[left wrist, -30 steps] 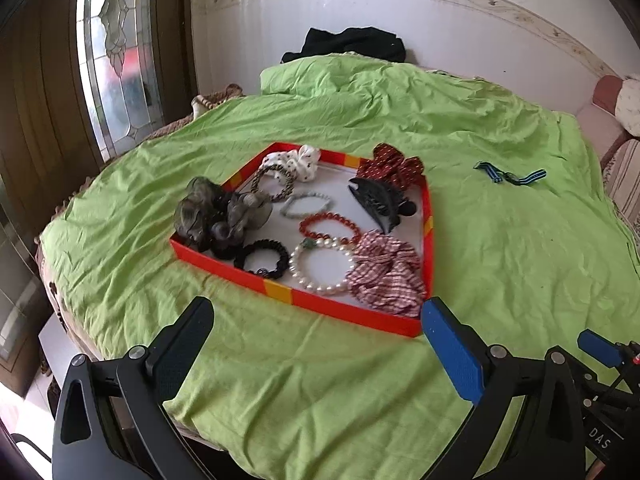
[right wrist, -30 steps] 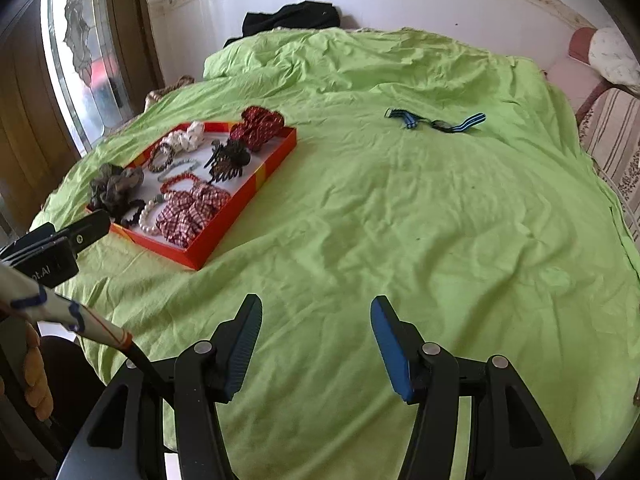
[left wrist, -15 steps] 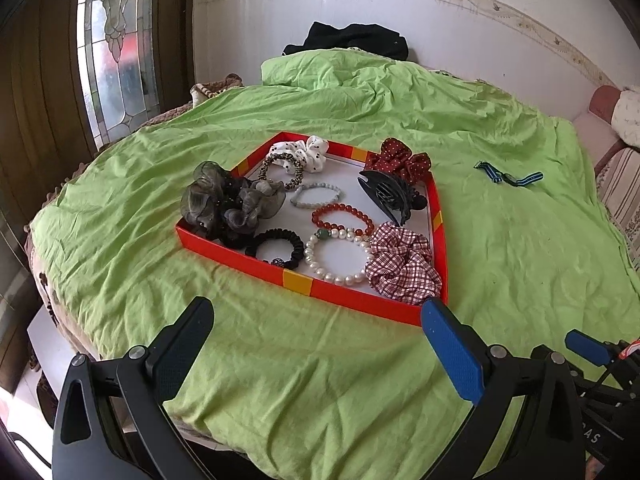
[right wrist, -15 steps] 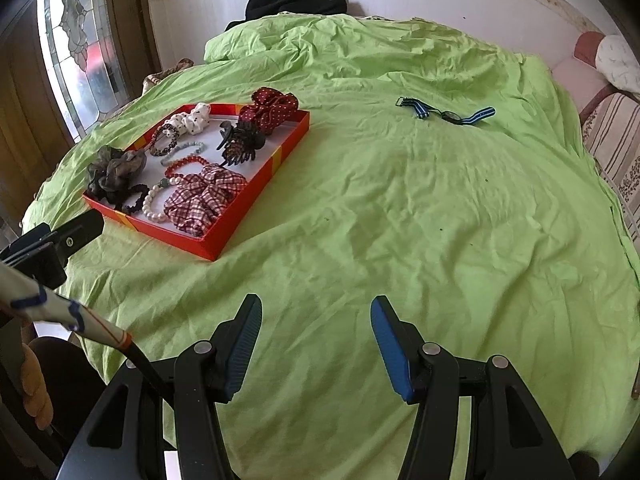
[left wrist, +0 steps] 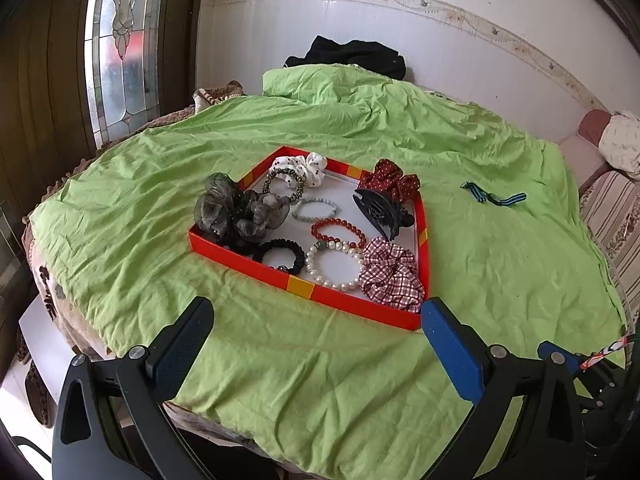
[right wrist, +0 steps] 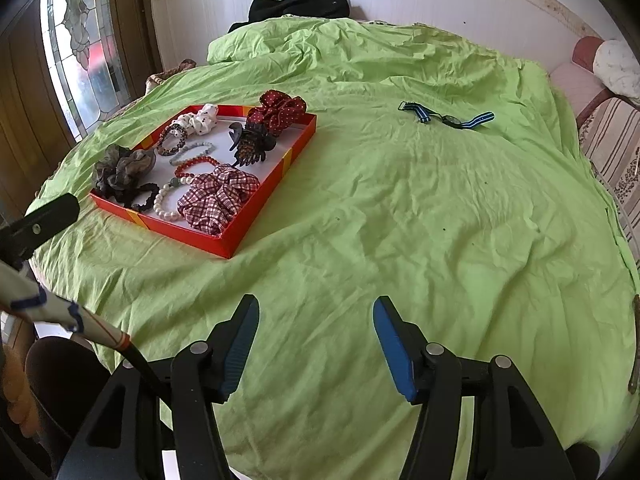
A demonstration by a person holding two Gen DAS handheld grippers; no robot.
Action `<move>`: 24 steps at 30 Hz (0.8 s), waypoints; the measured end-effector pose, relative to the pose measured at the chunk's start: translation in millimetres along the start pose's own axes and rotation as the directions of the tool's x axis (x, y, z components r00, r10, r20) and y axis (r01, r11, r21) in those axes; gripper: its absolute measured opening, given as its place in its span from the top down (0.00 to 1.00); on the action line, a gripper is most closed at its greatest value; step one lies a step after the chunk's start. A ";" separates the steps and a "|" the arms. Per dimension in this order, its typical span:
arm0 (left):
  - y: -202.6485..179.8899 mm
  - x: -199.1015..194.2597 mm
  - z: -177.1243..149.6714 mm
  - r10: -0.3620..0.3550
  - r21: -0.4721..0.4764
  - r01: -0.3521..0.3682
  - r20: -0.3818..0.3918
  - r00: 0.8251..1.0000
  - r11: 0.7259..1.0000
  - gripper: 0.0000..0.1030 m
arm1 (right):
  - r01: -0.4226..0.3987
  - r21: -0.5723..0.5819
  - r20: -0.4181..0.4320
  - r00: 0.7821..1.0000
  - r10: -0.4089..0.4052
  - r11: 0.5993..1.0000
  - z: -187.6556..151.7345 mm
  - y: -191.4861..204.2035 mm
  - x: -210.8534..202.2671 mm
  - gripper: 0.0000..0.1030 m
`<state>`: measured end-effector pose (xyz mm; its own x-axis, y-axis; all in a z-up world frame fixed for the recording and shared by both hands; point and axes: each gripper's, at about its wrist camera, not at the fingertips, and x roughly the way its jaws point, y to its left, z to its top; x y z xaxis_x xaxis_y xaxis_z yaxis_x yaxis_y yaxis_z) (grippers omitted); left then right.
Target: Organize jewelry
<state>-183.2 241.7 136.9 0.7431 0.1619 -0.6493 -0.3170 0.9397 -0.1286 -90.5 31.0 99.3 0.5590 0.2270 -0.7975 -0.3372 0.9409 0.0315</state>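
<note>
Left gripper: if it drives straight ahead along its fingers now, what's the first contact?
Likely the near red wall of the tray, which sits centred ahead of the open left gripper. If it runs low, the green bedsheet comes first; depth is unclear.

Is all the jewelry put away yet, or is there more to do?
Nearly done. The red tray already holds the scrunchies, the pearl bracelet, the red bead bracelet and the hair claw. Both tools, left and right, are open and empty. One striped watch lies out on the green sheet.
</note>
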 end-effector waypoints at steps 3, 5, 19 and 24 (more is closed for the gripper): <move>0.5 -5.8 0.3 0.007 -0.001 -0.007 0.013 1.000 1.000 0.00 | -0.002 -0.002 0.006 1.000 0.002 1.000 -1.4 0.9 -3.0 0.38; 0.4 -9.5 0.3 0.011 0.000 -0.011 0.023 1.000 1.000 0.00 | -0.004 0.000 0.009 1.000 0.004 1.000 -1.8 0.9 -4.7 0.37; -7.8 -25.8 -0.9 0.030 0.030 -0.031 0.040 0.999 0.999 0.00 | -0.013 0.024 0.029 1.000 0.012 1.000 -3.0 0.7 -20.4 0.37; -7.4 -36.2 0.0 0.038 0.034 -0.041 0.068 0.997 0.999 0.00 | -0.013 0.025 0.053 0.999 0.011 1.000 -2.7 3.6 -32.3 0.33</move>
<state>-207.8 228.9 161.4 0.7689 0.2179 -0.6010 -0.3266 0.9421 -0.0763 -111.8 26.3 123.6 0.5944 0.2506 -0.7641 -0.3250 0.9440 0.0568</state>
